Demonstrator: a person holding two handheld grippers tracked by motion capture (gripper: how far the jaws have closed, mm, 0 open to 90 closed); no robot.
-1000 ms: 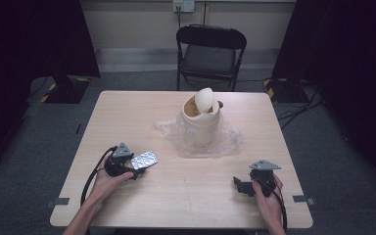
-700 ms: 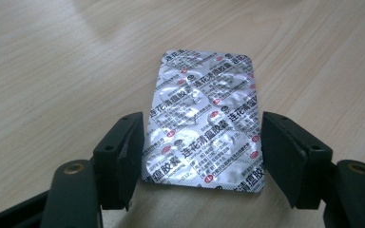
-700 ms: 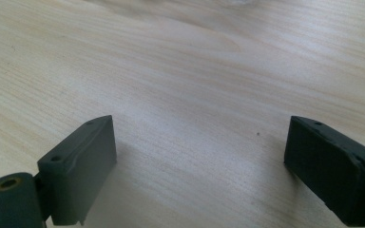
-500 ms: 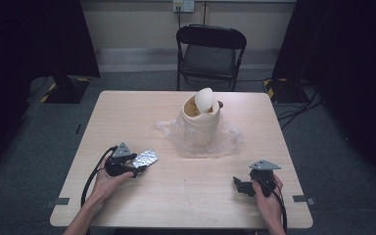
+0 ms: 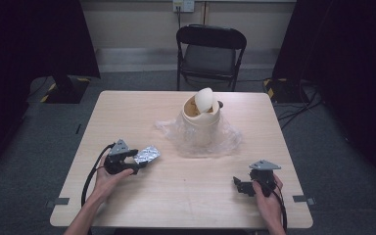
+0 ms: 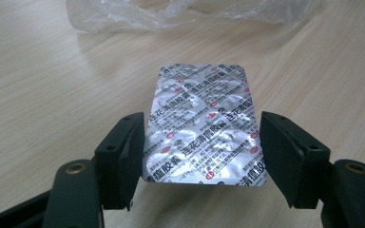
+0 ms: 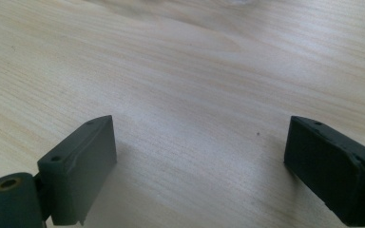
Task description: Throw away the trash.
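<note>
Nothing has shifted since the earlier frames: both hands and the foil pack sit where they were. One table fills the middle of the high view, with one folding chair behind it. On the far half of the table stands one cream bin with its white swing lid tipped up, set on one crumpled clear plastic bag. Two grippers rest near the front edge, well apart. The left gripper pinches one blister pack by its long edges, both jaws touching it, holding it just above the wood near the bag. The pack is a silver foil rectangle with rounded corners, embossed with rows of bumps and printed with dark characters and small red marks. The right gripper has its jaws spread wide over bare wood, holding nothing.
</note>
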